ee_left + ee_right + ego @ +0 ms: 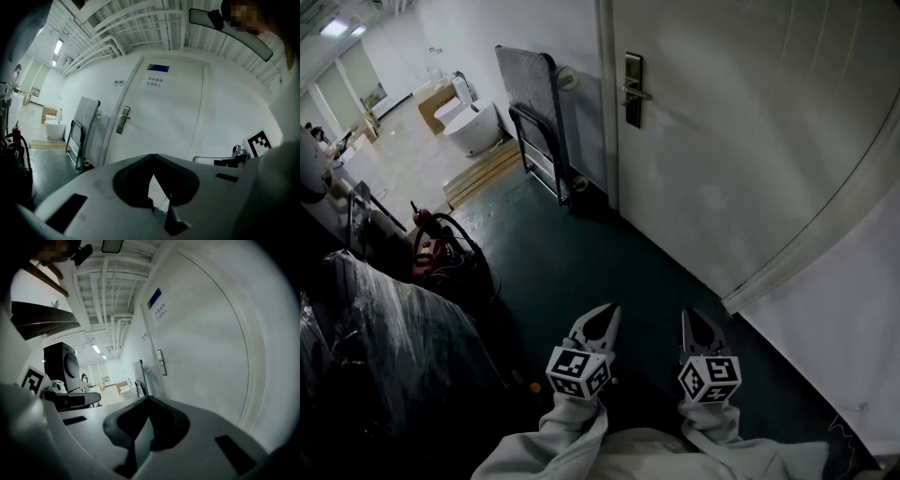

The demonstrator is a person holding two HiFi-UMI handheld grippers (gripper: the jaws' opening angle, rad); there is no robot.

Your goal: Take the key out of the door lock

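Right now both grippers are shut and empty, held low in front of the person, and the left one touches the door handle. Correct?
No. The left gripper touches nothing: the head view shows it far short of the door handle, with dark floor between. The rest stands: it and the right gripper are shut, empty and held low.

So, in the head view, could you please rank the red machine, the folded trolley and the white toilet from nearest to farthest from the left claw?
1. Red machine, on the floor off to the left claw's left.
2. Folded trolley, leaning against the wall beside the door.
3. White toilet, farther back, left of the trolley.
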